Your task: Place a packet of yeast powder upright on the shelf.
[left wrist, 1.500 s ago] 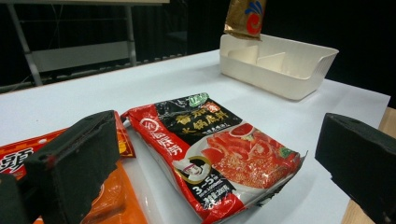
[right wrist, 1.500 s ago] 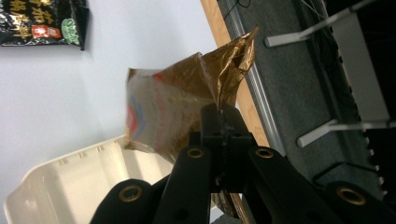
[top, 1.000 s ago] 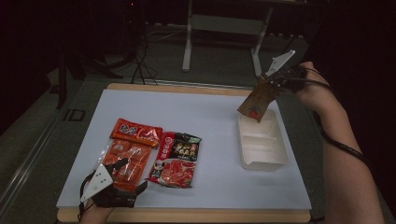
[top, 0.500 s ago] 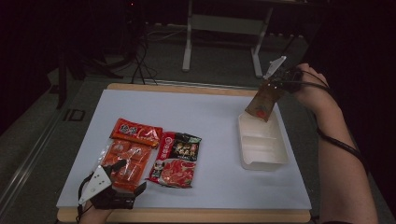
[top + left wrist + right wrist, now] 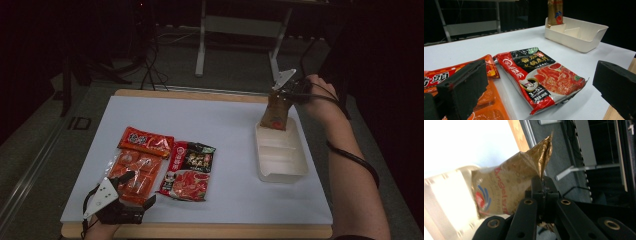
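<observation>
the gold-brown foil snack pouch (image 5: 275,112) hangs upright from the right hand-held gripper (image 5: 283,93), its lower end dipping into the far compartment of the cream plastic divided tray (image 5: 283,172) at the right side of the tabletop (image 5: 225,120). in the right gripper view the jaws are pinched tight on the crimped top seal of the pouch (image 5: 506,192), and the foil crumples and flares above the pinch. it looks light and soft, a crinkly film bag that bends freely under its own weight, probably slick on its flat faces. the flattened seal is judged the sound place to hold it, since a grip on the puffed body could slide or crush whatever is inside. the tray seems stiff and light, and might shift if the pouch drags on its wall.

counting outward: one pouch, one tray with dividers showing three compartments, one right hand-held gripper. near the front left lie two flat food packets side by side, a red and black soup-base packet (image 5: 188,170) and an orange packet (image 5: 138,160). the left hand-held gripper (image 5: 127,192) rests at the near edge with its black foam jaws spread wide, holding nothing, the orange packet (image 5: 486,100) just ahead of it.
</observation>
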`<action>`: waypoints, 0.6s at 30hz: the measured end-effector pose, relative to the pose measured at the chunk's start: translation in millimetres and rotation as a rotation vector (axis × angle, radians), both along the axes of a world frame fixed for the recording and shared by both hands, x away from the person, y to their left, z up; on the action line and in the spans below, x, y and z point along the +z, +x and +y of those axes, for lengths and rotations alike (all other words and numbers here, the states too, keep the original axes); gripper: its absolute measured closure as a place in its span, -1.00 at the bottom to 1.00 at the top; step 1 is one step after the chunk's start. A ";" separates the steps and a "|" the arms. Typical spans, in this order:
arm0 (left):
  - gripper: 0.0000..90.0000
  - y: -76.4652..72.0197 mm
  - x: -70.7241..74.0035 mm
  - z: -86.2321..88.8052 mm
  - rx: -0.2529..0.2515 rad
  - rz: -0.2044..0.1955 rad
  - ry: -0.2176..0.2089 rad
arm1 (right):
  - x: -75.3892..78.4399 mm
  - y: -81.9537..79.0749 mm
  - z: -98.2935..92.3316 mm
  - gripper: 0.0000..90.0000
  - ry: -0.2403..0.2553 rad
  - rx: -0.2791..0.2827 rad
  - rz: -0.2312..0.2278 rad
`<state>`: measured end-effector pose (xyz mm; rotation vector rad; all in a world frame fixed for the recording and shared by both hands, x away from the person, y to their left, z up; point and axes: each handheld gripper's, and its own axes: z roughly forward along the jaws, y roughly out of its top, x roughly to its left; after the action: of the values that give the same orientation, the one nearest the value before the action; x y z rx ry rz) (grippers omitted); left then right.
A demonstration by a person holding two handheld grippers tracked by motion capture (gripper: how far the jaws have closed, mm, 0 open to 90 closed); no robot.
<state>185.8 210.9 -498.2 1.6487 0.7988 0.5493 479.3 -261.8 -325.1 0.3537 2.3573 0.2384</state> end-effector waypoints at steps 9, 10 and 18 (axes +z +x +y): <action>-0.99 -0.5 0.2 0.0 -0.001 -0.001 0.000 | -26.0 1.9 5.7 1.00 0.025 0.018 0.077; -0.99 -0.3 0.1 -0.1 -0.002 -0.001 0.000 | -29.0 2.6 5.2 1.00 0.042 0.020 0.095; -0.99 1.3 -0.4 -2.0 -0.009 0.002 0.009 | -41.5 3.9 -0.4 0.98 0.090 0.002 0.140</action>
<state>187.1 208.9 -498.7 1.6607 0.7912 0.5452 483.2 -262.1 -366.7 0.4232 2.4904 0.3308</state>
